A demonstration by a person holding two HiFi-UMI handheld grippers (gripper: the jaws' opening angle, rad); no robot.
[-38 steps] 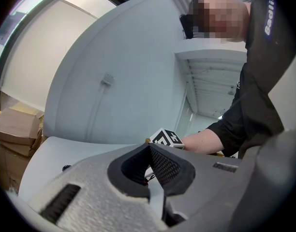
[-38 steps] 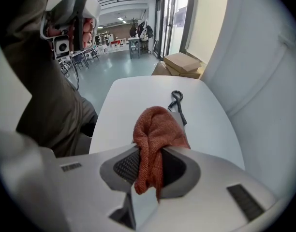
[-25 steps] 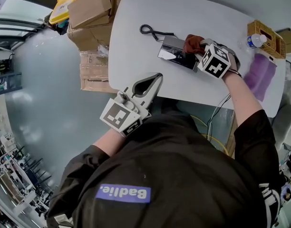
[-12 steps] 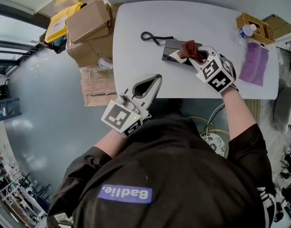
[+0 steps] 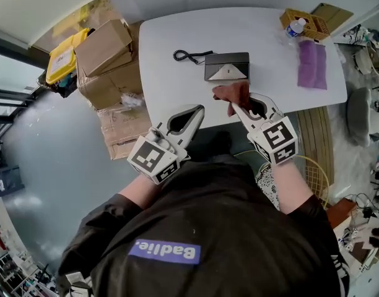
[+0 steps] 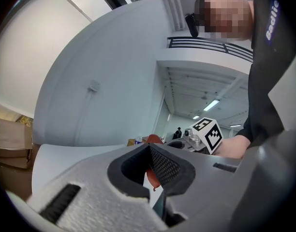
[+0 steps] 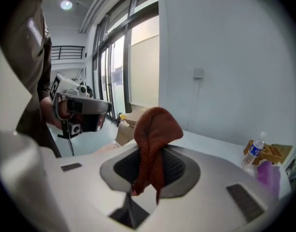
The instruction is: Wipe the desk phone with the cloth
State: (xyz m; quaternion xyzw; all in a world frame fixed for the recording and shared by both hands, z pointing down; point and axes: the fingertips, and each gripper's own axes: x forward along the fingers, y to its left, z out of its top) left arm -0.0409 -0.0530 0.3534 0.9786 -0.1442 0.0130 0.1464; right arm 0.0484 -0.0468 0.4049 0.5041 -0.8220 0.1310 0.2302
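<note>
Rust cloth [image 7: 156, 124] pinched by right gripper [image 5: 236, 107] | desk phone [image 5: 226, 66]: head view only

Head view, centre: cloth [image 5: 230, 93] bunched over right gripper [image 5: 233, 106], tips hidden. Desk phone [image 5: 226, 66] keys too small to tell. Bottle [image 5: 294, 27] label, upper right, unreadable. Table [image 5: 177, 30] near edge lost under person's shoulders. Left gripper view: cloth only red sliver through jaw gap, rest hidden; cardboard boxes [image 6: 10, 137] cut off at left rim.
</note>
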